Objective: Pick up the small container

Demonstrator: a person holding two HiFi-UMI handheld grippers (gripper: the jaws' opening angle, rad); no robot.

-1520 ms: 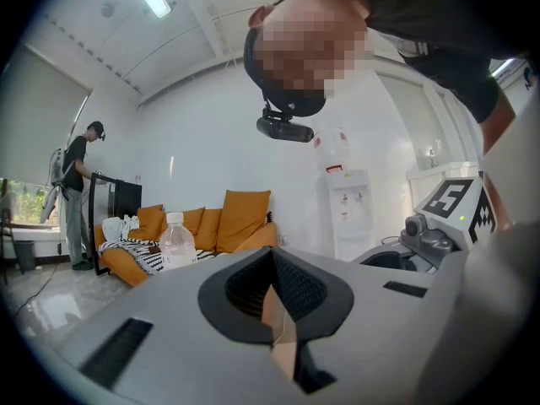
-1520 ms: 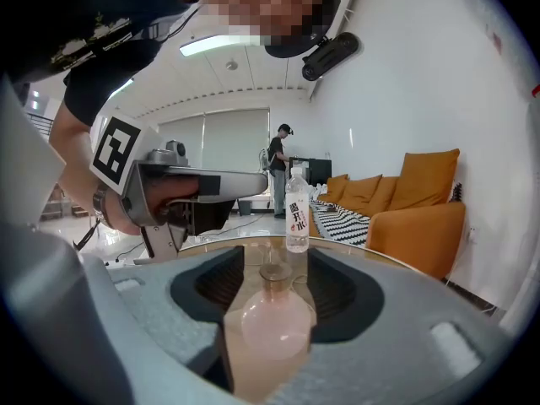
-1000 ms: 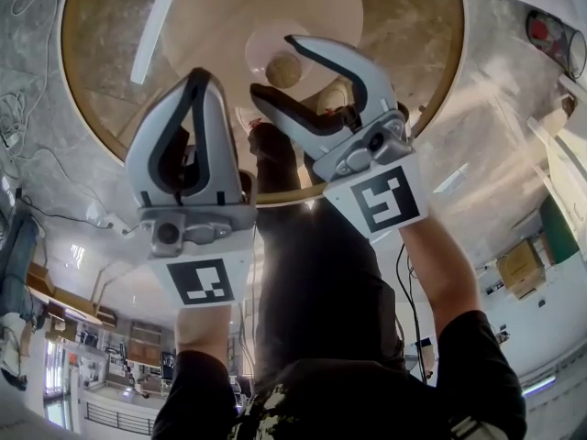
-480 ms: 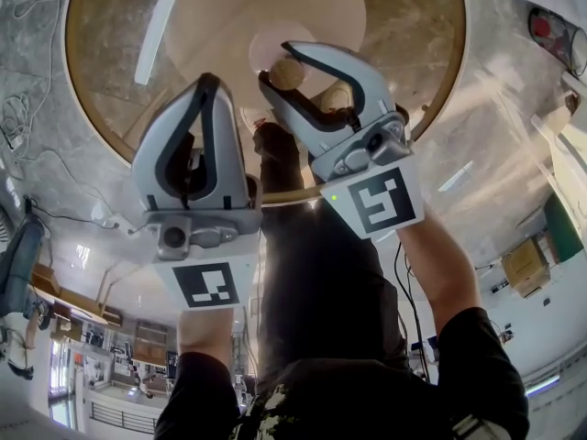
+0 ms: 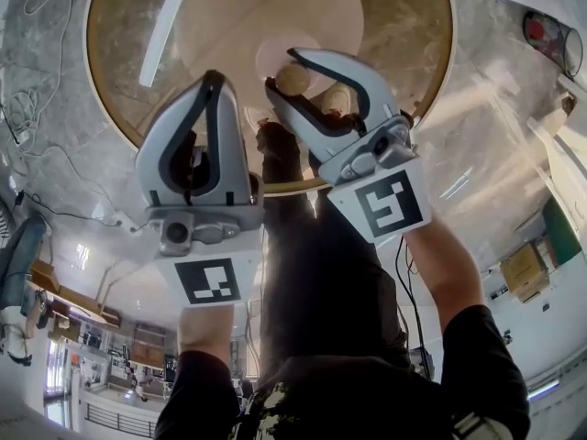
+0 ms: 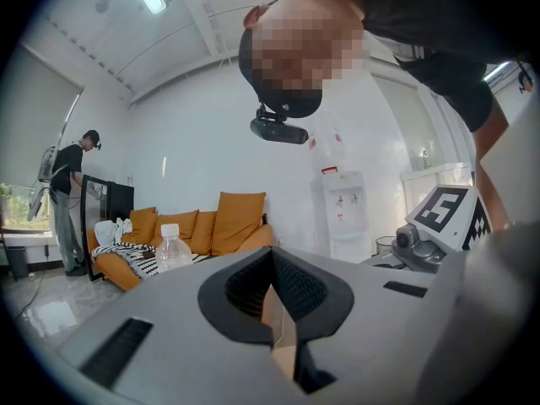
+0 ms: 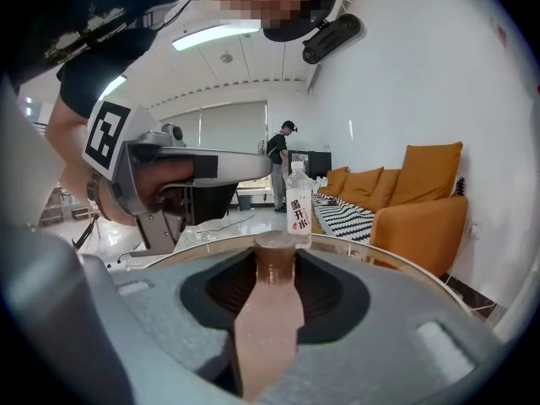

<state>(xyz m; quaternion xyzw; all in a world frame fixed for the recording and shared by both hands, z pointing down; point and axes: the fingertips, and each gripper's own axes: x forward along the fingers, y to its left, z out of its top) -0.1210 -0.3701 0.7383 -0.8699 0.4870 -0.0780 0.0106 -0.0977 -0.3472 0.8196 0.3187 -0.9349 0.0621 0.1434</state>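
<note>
The small container (image 5: 293, 79) is a tan-brown, round-topped pot standing on the round glass table (image 5: 119, 108). My right gripper (image 5: 285, 72) is shut on it, one finger on each side. In the right gripper view the container (image 7: 275, 258) stands upright between the grey jaws, pressed on both sides, at my right gripper (image 7: 275, 270). My left gripper (image 5: 214, 81) hovers beside it on the left, its fingers meeting at the tip with nothing held. The left gripper view shows only a thin slit where the jaws of my left gripper (image 6: 272, 270) meet.
A clear water bottle (image 7: 298, 203) stands on the table beyond the container; the left gripper view also shows the bottle (image 6: 173, 248). Behind are an orange sofa (image 7: 422, 197), a water dispenser (image 6: 342, 211) and a standing person (image 6: 72, 199). Cables lie on the floor (image 5: 37, 126).
My right gripper's jaws, wide apart around the container a second ago, have come together onto it. Both grippers drifted slightly up the head view; the left stayed shut.
</note>
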